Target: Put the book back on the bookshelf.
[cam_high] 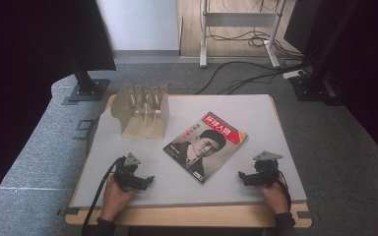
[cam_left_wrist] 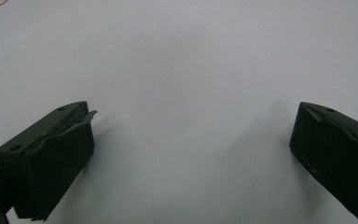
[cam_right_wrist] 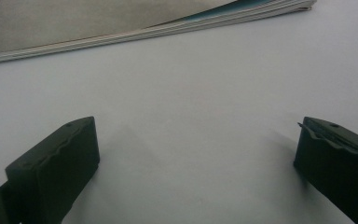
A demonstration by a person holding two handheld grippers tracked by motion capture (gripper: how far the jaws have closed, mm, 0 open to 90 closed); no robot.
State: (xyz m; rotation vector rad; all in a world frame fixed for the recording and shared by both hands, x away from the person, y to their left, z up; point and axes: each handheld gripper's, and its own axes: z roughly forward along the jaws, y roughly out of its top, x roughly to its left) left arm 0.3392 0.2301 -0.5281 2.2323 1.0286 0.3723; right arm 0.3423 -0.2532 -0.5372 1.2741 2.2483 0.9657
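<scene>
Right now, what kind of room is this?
Probably a lab or studio for recording. A table with a magazine stands on grey carpet, with cables on the floor and dark stands around it.

Grey desk [cam_high: 256, 105] is seen with a magazine [cam_high: 205, 145] laid flat near centre. A beige slotted rack [cam_high: 141, 109] is stood at far left. Cables [cam_high: 246, 73] are strewn on floor beyond.

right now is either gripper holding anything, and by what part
Nothing is held. The left gripper and right gripper both have jaws wide apart over bare table; the magazine lies untouched.
</scene>
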